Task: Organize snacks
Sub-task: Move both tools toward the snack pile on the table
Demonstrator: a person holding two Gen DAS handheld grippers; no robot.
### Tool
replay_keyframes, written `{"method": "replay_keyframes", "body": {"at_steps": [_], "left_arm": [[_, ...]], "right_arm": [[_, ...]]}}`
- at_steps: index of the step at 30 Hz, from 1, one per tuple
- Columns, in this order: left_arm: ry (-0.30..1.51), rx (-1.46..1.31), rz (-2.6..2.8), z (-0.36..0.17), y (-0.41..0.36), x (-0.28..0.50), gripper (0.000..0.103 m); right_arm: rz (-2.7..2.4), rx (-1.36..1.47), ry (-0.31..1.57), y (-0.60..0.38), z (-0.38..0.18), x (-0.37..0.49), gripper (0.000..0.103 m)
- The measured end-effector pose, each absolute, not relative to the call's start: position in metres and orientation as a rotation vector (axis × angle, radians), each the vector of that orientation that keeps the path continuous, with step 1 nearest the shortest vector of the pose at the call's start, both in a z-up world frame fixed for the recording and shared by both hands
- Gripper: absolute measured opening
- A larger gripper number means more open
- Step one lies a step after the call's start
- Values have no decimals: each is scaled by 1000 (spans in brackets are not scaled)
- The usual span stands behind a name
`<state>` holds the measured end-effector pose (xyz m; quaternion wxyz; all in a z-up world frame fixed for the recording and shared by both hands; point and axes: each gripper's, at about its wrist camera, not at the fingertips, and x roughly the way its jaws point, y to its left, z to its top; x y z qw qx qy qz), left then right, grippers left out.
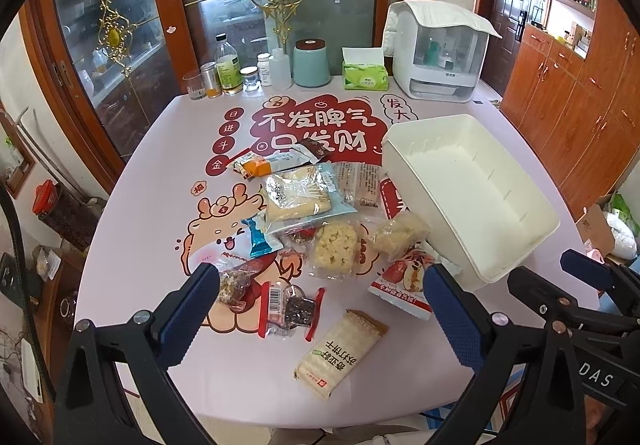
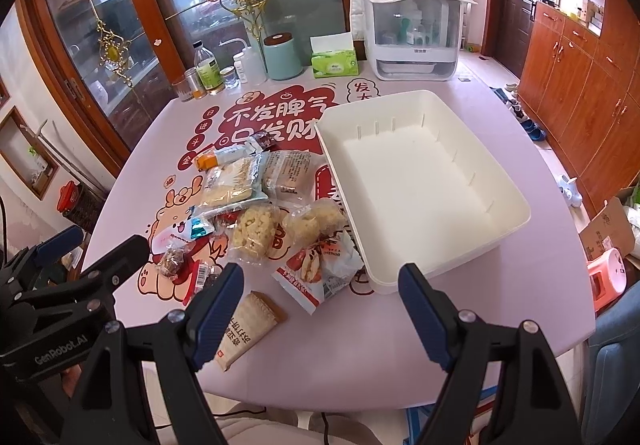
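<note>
Several wrapped snacks lie in a loose pile on the pink table [image 1: 132, 213]. Nearest me is a long cream cracker pack [image 1: 340, 351] [image 2: 248, 329], then a red-ended dark bar [image 1: 290, 311], a red-and-white date pack [image 1: 404, 285] [image 2: 316, 271], two yellow puffed cakes [image 1: 334, 249] [image 2: 254, 231] and a large clear noodle-like pack [image 1: 298, 197] [image 2: 236, 183]. An empty white bin [image 1: 472, 189] [image 2: 420, 185] stands right of the pile. My left gripper [image 1: 320, 297] hangs open above the near snacks. My right gripper [image 2: 320, 297] is open too, over the table's front by the bin's corner.
Along the table's far edge stand bottles and jars [image 1: 230, 71], a teal canister [image 1: 312, 63], a green tissue box [image 1: 365, 75] and a white cabinet-like appliance [image 1: 438, 57]. Wooden cupboards [image 1: 576, 113] are on the right, glass doors behind.
</note>
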<state>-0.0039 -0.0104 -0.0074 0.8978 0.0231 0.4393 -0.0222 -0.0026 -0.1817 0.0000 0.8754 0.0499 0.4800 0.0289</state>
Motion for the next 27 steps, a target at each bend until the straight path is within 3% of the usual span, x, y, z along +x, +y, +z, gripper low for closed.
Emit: {"method": "replay_keyframes", "body": {"at_steps": [27], "left_arm": [[926,21,-38,-14,2,-2,102]], "right_arm": [[64,84,1011,-175,-3,0,80]]}}
